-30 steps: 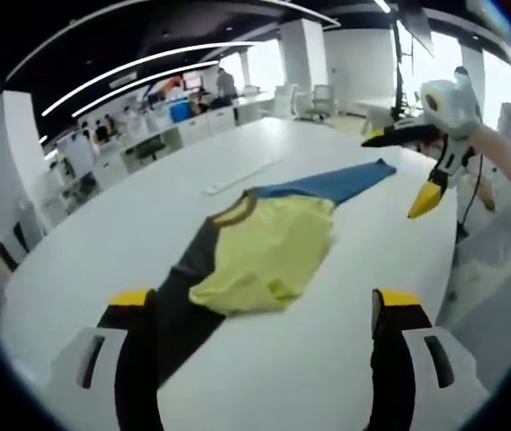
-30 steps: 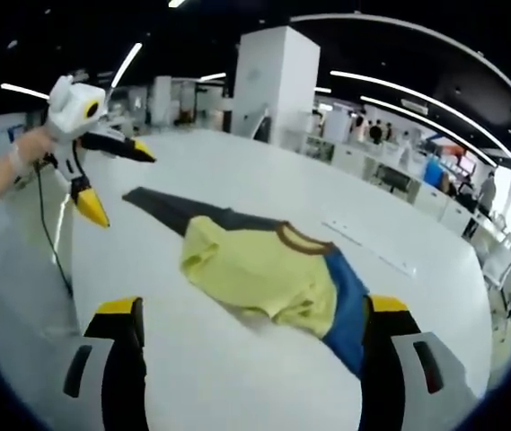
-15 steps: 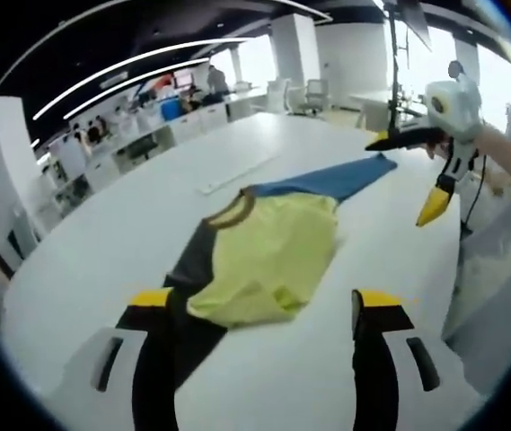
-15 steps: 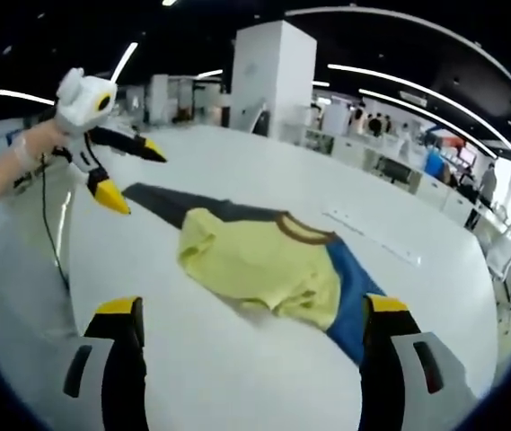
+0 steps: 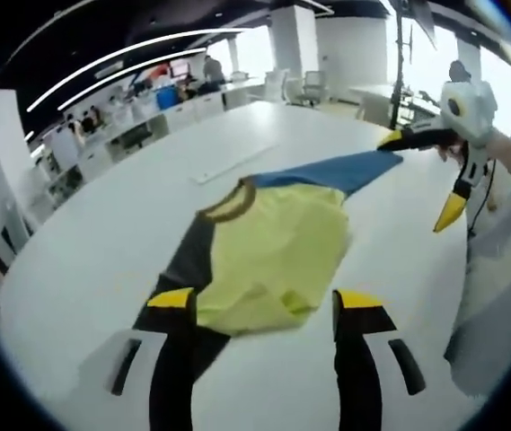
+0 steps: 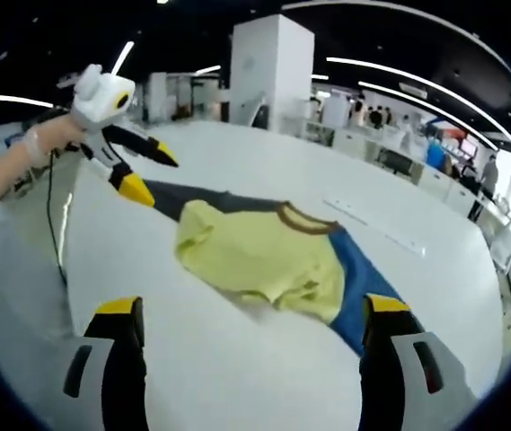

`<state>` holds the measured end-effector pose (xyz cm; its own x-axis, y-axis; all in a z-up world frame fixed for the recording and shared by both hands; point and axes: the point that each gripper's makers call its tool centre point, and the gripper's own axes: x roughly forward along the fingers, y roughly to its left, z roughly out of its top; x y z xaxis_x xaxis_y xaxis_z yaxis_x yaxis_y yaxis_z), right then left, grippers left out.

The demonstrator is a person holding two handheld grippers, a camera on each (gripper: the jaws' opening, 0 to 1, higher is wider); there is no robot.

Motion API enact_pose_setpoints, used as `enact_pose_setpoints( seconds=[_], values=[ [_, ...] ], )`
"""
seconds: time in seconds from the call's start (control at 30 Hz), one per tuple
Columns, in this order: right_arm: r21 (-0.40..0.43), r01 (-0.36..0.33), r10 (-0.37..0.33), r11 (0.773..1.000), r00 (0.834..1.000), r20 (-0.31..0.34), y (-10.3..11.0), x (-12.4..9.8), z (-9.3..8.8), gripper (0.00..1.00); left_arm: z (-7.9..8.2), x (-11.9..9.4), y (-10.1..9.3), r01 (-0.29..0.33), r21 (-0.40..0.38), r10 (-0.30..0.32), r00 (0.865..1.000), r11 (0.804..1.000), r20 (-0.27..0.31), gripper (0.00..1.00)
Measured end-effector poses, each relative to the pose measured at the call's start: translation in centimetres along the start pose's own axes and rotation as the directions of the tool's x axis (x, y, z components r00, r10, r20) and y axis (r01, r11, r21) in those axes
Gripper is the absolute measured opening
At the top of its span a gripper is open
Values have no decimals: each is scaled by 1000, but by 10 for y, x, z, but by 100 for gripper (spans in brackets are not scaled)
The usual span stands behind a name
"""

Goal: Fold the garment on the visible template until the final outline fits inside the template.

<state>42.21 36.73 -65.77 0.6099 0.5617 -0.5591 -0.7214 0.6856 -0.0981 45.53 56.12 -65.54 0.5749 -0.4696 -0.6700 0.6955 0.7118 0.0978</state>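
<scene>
Your left gripper (image 5: 259,305) and right gripper (image 6: 248,310) both hang with jaws apart, holding nothing; the garment (image 6: 264,260) lies crumpled mid-table (image 6: 237,377). No template seems visible, so grabbing a bunched layer could fold it skewed

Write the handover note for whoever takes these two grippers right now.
Left gripper: open, empty, low over the near end of the garment.
Right gripper: open, empty, near the blue sleeve end.
The yellow T-shirt with one dark grey sleeve and one blue sleeve lies on the white table, body bunched, both sleeves stretched out to opposite sides.
Done: no clean fold visible.
Left: fold sleeves and body in. I cannot make out a template outline; a thin white strip lies beyond the shirt.
</scene>
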Motion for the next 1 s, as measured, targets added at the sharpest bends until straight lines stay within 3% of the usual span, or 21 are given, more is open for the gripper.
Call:
enact_pose_setpoints(
  seconds=[0.07,0.53,1.0],
  values=[
    [-11,1,-1,1000,1000,-10,0,1,-2,100,0,4,0,7,-5,-7,1000,1000,-4,46],
    [16,-2,3,1000,1000,-23,-4,8,-11,100,-7,30,1,54,44,-51,996,998,-71,35],
    [36,-3,4,999,1000,-31,-6,11,-17,100,-9,53,7,71,74,-63,992,995,-111,32]
  ],
)
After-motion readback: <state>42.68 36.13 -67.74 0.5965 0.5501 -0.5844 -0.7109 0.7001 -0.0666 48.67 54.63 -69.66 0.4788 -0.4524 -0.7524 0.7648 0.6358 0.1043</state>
